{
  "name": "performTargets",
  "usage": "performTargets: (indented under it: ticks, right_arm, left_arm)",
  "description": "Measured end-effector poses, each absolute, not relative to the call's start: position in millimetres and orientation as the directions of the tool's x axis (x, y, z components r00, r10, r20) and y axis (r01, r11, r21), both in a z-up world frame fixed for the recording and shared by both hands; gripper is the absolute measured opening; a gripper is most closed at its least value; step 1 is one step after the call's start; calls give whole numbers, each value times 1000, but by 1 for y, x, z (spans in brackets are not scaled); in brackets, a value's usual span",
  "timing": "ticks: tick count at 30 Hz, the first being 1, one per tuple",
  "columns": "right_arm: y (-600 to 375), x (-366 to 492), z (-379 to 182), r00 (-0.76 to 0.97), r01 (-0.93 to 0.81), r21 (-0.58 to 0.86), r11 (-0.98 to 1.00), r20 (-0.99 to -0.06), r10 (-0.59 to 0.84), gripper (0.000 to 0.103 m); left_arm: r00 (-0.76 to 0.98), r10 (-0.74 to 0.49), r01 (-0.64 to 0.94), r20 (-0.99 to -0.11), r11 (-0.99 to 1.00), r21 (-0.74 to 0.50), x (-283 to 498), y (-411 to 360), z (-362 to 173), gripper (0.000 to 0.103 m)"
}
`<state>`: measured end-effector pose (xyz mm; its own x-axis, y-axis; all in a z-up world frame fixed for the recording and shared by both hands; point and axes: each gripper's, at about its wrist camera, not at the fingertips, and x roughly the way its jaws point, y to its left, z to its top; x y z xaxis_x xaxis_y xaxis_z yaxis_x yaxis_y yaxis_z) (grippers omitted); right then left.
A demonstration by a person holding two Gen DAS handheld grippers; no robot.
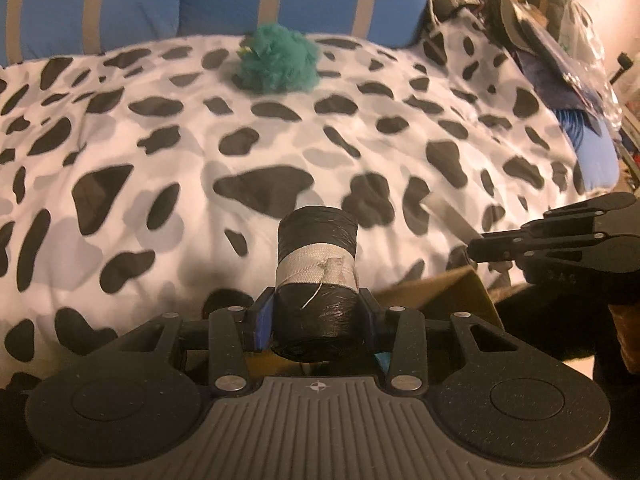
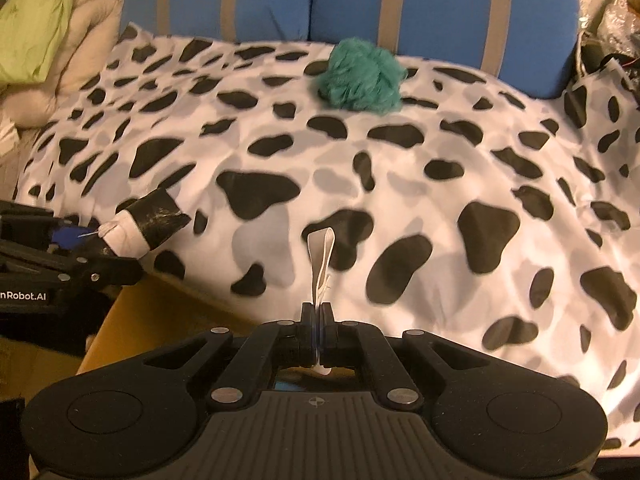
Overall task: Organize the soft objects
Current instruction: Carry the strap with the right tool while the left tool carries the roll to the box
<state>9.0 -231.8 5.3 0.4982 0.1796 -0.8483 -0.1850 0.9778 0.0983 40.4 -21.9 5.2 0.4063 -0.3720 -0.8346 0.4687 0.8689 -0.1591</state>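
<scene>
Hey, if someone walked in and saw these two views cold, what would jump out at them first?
Probably the cow-print bedspread filling both views, with a fluffy teal pom-pom lying alone near the blue striped cushions at the back. Next, the left gripper clamped on a black roll with a grey band, and the right gripper pinching a thin white strip.

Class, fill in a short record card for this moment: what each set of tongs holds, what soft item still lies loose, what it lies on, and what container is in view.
left tongs: shut on a black roll with a grey band
right tongs: shut on a thin white strap, its loop sticking forward
loose item: teal fluffy pompom, near the far edge, untouched
surface: cow-print bedcover
behind: blue cushions with grey stripes
container: open cardboard box, at the bedcover's near edge, below the left tongs
</scene>
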Motion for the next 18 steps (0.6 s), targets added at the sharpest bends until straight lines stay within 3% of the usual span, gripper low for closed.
performTargets:
  ticks: [18]
  right_arm:
    - [-196,-4,-27,272,-311,89,946,-946,178,4]
  left_arm:
    - [196,-286,506,-938,849,-153,33,-33,-24,41]
